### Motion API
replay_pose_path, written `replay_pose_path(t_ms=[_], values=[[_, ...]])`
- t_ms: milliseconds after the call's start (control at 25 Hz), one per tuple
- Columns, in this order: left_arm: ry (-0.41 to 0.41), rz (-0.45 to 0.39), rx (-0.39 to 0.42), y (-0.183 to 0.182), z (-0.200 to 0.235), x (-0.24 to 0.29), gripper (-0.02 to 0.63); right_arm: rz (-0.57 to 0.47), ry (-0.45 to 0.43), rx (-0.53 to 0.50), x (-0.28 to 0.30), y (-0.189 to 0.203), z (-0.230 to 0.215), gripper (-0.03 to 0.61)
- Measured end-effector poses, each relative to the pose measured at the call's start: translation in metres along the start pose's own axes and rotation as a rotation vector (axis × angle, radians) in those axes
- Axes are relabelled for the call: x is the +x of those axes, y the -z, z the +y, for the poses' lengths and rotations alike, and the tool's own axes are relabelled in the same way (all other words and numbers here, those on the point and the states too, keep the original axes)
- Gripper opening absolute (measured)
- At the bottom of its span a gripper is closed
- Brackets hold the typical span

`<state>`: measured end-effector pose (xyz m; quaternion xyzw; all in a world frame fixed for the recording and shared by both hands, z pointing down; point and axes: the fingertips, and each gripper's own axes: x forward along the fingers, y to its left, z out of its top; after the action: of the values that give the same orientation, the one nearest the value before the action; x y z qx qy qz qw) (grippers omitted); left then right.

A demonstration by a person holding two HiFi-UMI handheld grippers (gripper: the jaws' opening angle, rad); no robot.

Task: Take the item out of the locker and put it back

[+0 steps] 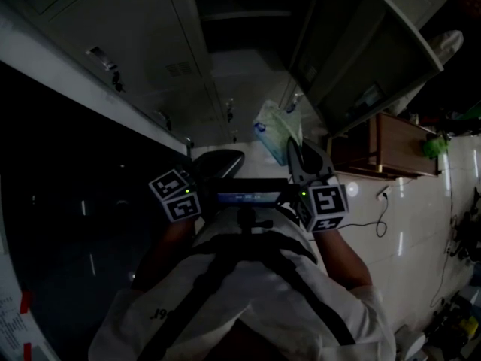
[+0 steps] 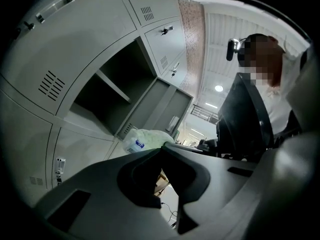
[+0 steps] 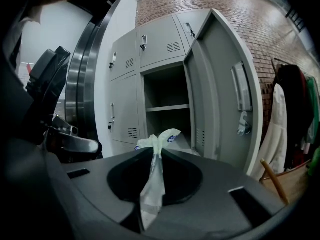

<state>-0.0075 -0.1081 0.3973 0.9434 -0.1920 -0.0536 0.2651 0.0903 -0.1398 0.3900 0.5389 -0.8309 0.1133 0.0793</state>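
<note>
The right hand-held gripper is clenched on a pale, crumpled plastic bag, pinching its thin neck between the jaws. The bag hangs in the air just outside the open grey locker, whose door swings out to the right. The left hand-held gripper is closed and empty, level beside it.

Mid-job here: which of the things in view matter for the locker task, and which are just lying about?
In the job:
- plastic bag, pinched in the right gripper
- open locker and its door

Lying about:
- hanging coats
- closed lockers
- wooden unit
- left gripper, shut and empty
</note>
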Motion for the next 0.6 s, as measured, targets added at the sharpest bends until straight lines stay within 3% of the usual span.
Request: replay_pose_path(t_ms=[600], values=[[-0.022,-0.025,-0.013,-0.0034,0.0083,0.0005,0.0,-0.021,0.009,-0.002,0.0057,-0.0044,-0.0084,0.038]])
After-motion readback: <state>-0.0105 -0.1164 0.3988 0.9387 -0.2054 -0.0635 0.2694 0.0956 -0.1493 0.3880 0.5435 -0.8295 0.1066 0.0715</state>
